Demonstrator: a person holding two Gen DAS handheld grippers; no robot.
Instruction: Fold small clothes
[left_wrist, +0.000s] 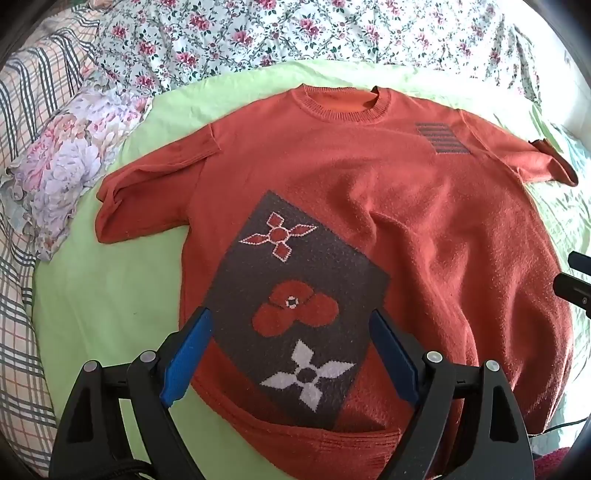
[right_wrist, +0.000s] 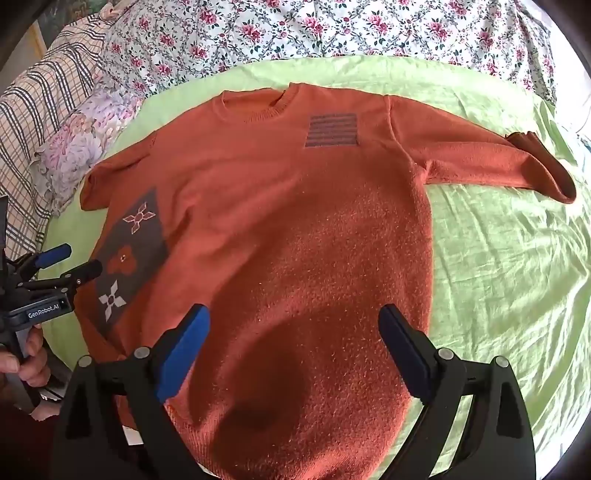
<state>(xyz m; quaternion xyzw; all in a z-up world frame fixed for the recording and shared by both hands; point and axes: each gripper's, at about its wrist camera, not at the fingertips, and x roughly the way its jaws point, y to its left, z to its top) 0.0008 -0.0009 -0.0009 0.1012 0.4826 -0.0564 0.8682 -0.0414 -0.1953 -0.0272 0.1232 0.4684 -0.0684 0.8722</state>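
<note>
An orange knit sweater (left_wrist: 369, 192) lies flat, front up, on a light green sheet (left_wrist: 110, 295), collar at the far side, both sleeves spread out. It has a dark patch with flower motifs (left_wrist: 295, 314) near the hem and a striped patch (left_wrist: 441, 138) on the chest. My left gripper (left_wrist: 291, 332) is open and empty above the flower patch near the hem. My right gripper (right_wrist: 295, 332) is open and empty above the plain lower body of the sweater (right_wrist: 295, 221). The left gripper also shows in the right wrist view (right_wrist: 70, 264).
Floral bedding (left_wrist: 295, 33) lies beyond the green sheet. A floral pillow (left_wrist: 66, 166) and a plaid blanket (left_wrist: 22, 258) lie at the left. The green sheet (right_wrist: 498, 277) is bare to the right of the sweater.
</note>
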